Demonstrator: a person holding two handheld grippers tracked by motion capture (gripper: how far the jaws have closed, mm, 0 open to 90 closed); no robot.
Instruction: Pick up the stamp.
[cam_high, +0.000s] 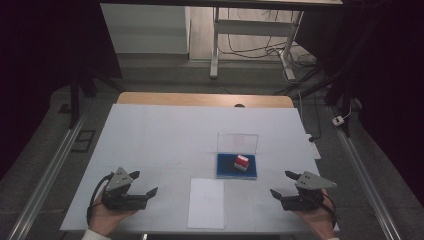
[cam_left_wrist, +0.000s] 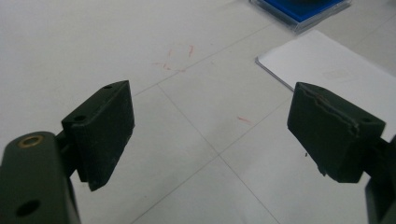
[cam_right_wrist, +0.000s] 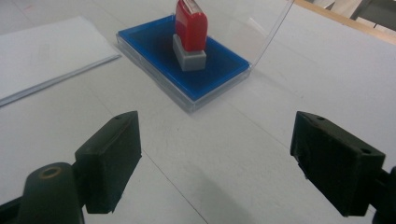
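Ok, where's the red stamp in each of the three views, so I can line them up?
High view: the red stamp stands on the blue ink pad, right of centre, in front of the raised clear lid.
Left gripper view: no stamp; a corner of the blue ink pad sits at the top edge.
Right gripper view: red stamp at top centre, upright on the pad.
Shared landmark: the white paper sheet beside the pad.

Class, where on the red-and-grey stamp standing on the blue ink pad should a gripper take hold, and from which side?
Grip the red-and-grey stamp by its red upper body, from above on the near side: it stands upright, and the clear lid rises behind it.
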